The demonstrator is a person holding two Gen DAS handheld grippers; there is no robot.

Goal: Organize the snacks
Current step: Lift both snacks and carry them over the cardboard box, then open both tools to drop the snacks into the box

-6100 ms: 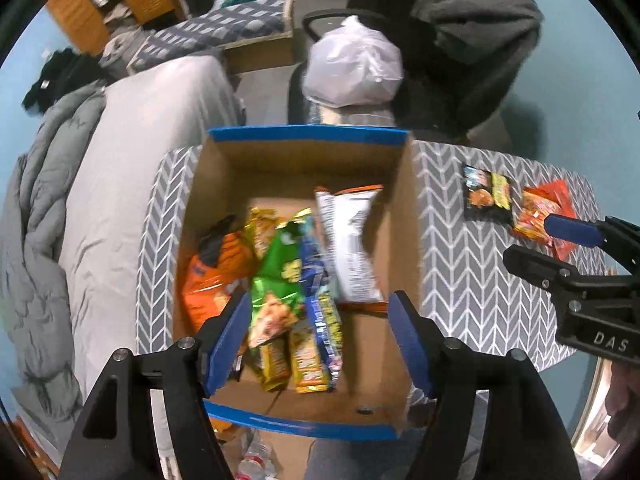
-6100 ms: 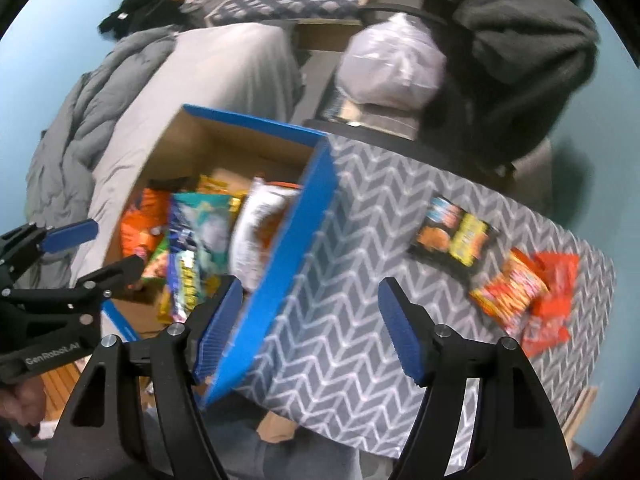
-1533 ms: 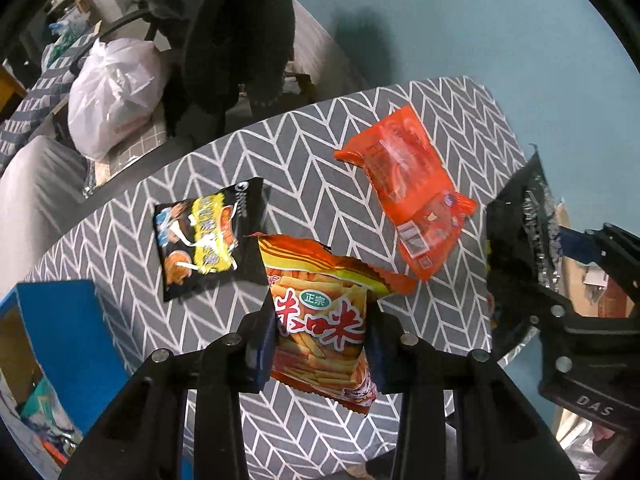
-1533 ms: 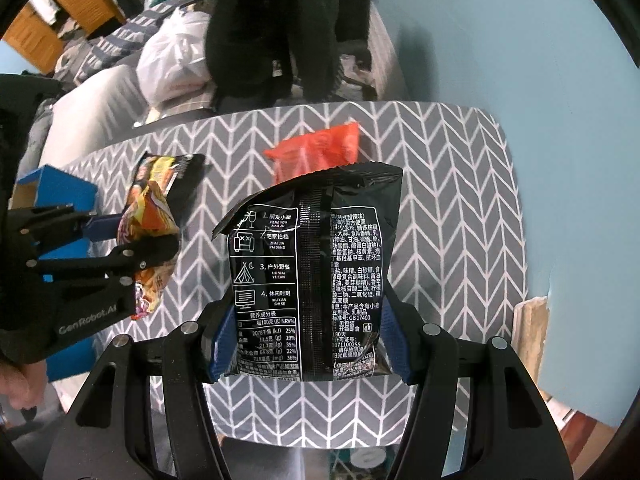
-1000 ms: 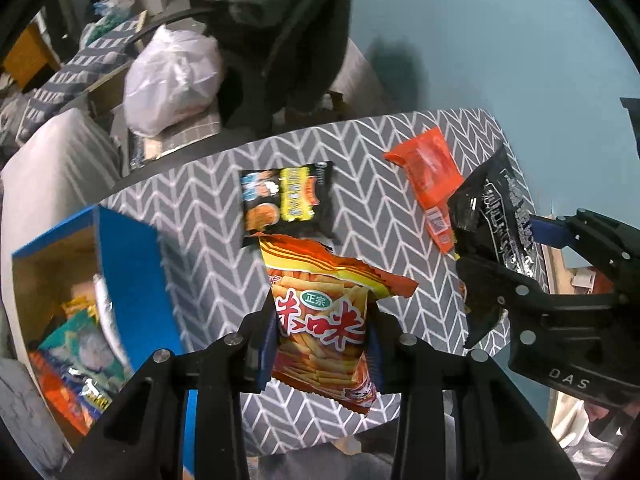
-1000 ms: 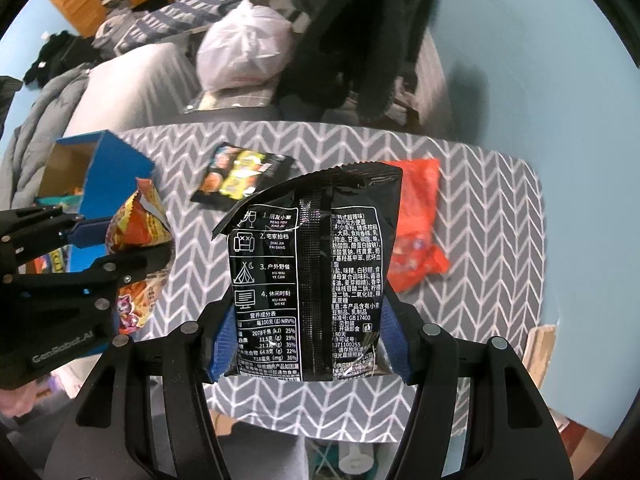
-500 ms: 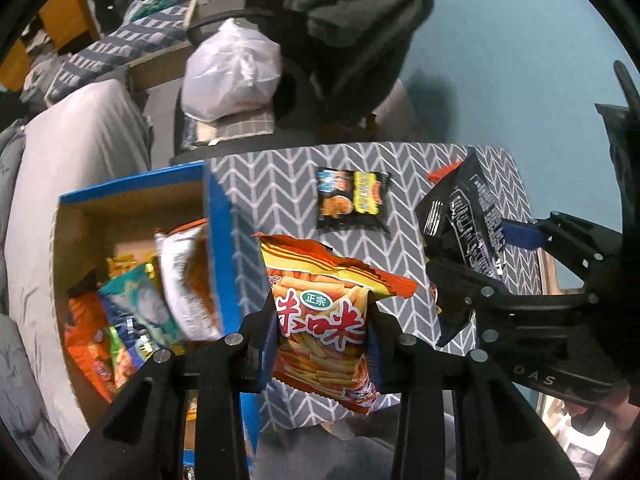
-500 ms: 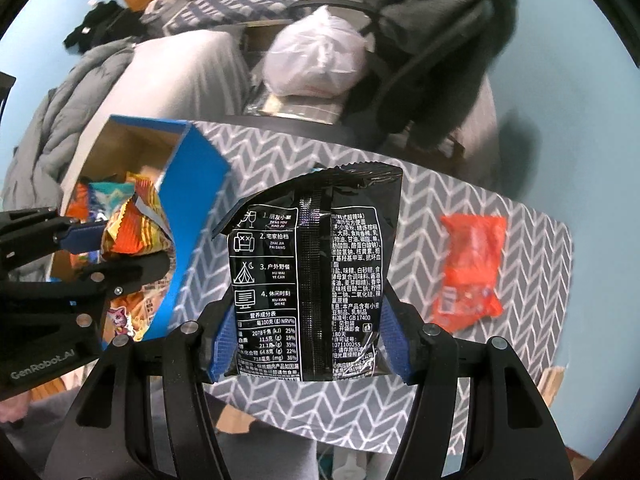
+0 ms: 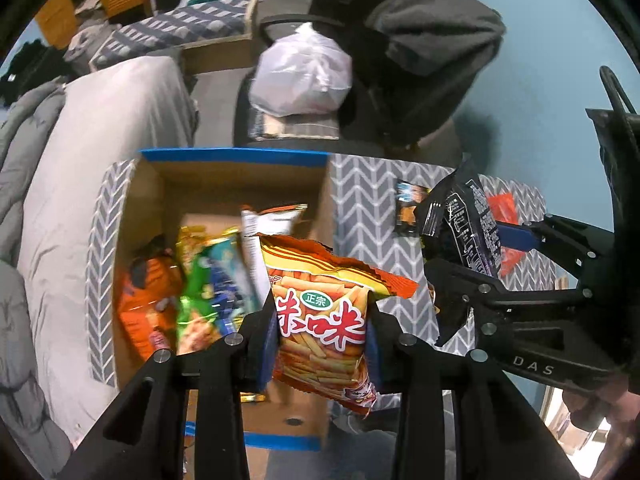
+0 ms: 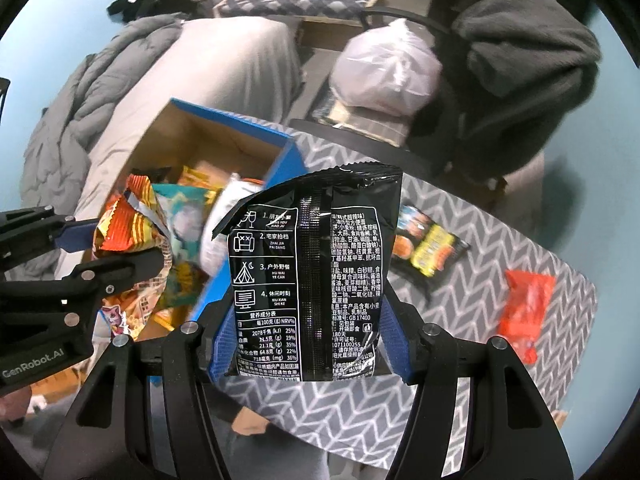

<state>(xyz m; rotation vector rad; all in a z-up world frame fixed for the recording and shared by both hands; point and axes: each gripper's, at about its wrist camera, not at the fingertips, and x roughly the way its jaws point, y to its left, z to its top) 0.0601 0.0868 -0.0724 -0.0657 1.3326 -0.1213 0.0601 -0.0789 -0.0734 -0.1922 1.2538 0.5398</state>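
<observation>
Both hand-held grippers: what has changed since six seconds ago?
Both were empty then. Now the left hand-held gripper holds the orange snack bag, the right the black packet, both carried back toward the box. Two packets remain on the table.

left gripper [image 9: 320, 344] clamps an orange crinkly snack bag with red characters [image 9: 324, 312] above the blue-rimmed cardboard box [image 9: 232, 156] of packets | right gripper [image 9: 476, 256] pinches a black foil packet [image 9: 468, 220] over the grey chevron-patterned table [image 9: 368, 196]

"DAS" on right gripper [image 9: 472, 240], "GenRobot.AI" on left gripper [image 10: 120, 236]
</observation>
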